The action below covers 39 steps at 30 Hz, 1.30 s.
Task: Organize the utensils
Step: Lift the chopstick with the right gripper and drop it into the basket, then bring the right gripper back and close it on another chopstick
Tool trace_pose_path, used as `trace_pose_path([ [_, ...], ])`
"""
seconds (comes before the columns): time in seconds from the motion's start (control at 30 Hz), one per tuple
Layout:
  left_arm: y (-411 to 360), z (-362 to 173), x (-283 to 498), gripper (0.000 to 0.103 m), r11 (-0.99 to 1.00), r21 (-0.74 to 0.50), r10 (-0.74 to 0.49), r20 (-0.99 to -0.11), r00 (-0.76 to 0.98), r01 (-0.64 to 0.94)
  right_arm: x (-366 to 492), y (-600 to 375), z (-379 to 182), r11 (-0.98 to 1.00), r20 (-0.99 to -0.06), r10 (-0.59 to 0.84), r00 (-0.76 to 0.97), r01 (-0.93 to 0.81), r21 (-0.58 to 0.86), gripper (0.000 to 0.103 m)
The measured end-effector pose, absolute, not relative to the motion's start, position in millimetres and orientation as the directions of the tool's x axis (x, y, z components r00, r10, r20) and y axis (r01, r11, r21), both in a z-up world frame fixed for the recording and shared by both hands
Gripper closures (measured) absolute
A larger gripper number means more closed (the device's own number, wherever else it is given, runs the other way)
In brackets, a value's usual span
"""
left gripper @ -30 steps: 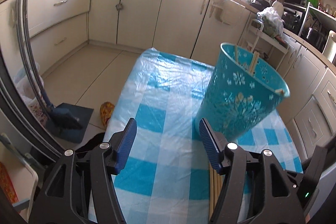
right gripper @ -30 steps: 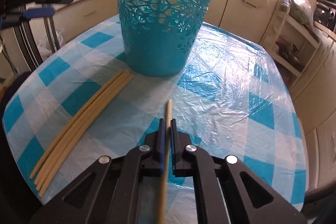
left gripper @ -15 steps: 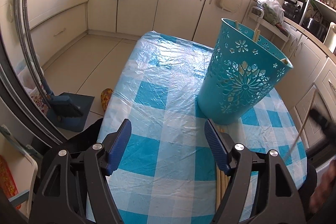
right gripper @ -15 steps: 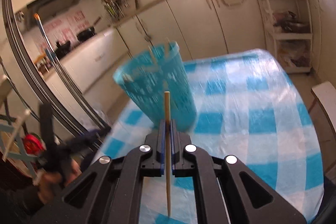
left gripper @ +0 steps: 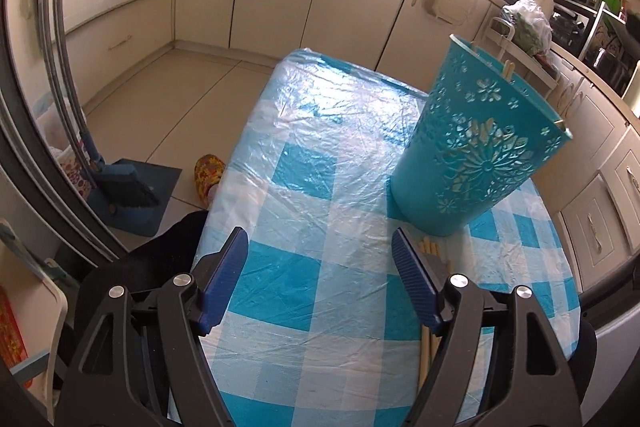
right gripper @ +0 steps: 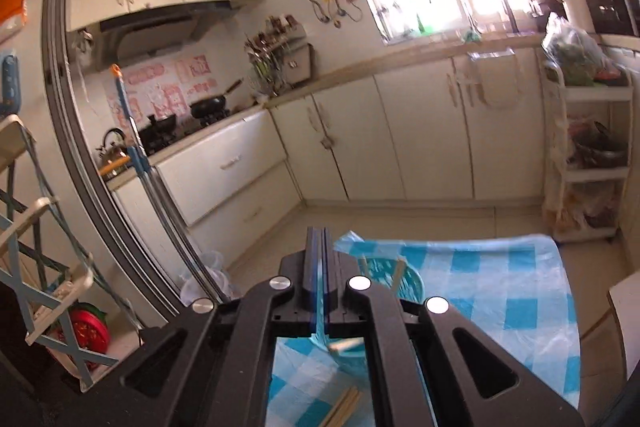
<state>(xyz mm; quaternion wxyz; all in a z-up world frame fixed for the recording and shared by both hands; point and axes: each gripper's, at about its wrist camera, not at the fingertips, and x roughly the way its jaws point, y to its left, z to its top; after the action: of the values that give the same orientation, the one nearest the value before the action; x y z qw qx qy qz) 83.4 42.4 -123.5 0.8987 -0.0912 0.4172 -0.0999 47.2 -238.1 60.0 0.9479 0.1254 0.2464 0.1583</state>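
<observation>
The left gripper [left gripper: 320, 267] is held wide apart over the checked table [left gripper: 280, 327], its jaws just having opened, nothing between them. The right gripper [right gripper: 317, 247] is pressed together, empty. Chopsticks [left gripper: 430, 347] lie beside the teal basket [left gripper: 472, 155] near the table's right edge.
</observation>
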Motion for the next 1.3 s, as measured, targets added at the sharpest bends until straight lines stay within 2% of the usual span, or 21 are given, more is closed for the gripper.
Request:
trace_pose_path([
  [0.17, 42, -142, 89, 0.032, 0.963, -0.253, -0.257, -0.757, 0.601, 0.092, 25, -243, -40, 0.924, -0.675, 0.339, 0.655, -0.098, 0.369, 0.1],
  [0.3, 40, -155, 91, 0.032, 0.964, -0.253, -0.256, -0.781, 0.569, 0.086, 20, -231, -108, 0.908, -0.783, 0.372, 0.499, -0.022, 0.418, 0.1],
  [0.47, 37, -156, 90, 0.032, 0.967, -0.235, -0.247, -0.791, 0.56, 0.096, 36, -209, -134, 0.9, -0.8, 0.398, 0.45, -0.023, 0.435, 0.1],
  [0.83, 28, -162, 88, 0.03, 0.969, -0.195, -0.245, -0.811, 0.531, 0.149, 46, -188, -144, 0.949, -0.837, 0.287, 0.467, -0.018, 0.315, 0.101],
  [1.17, 25, -162, 88, 0.028, 0.97, -0.178, -0.238, -0.818, 0.523, 0.163, 67, -179, -147, 0.948, -0.826, 0.287, 0.485, -0.022, 0.317, 0.1],
  [1.2, 25, -162, 88, 0.028, 0.971, -0.177, -0.237, -0.818, 0.524, 0.163, 69, -178, -146, 0.946, -0.823, 0.292, 0.487, -0.022, 0.322, 0.096],
  [1.23, 25, -162, 88, 0.028, 0.971, -0.175, -0.236, -0.818, 0.524, 0.164, 69, -178, -145, 0.947, -0.819, 0.289, 0.496, -0.021, 0.321, 0.077],
  [1.3, 25, -162, 88, 0.027, 0.971, -0.174, -0.236, -0.818, 0.525, 0.165, 69, -176, -141, 0.951, -0.81, 0.275, 0.518, -0.025, 0.307, 0.061],
])
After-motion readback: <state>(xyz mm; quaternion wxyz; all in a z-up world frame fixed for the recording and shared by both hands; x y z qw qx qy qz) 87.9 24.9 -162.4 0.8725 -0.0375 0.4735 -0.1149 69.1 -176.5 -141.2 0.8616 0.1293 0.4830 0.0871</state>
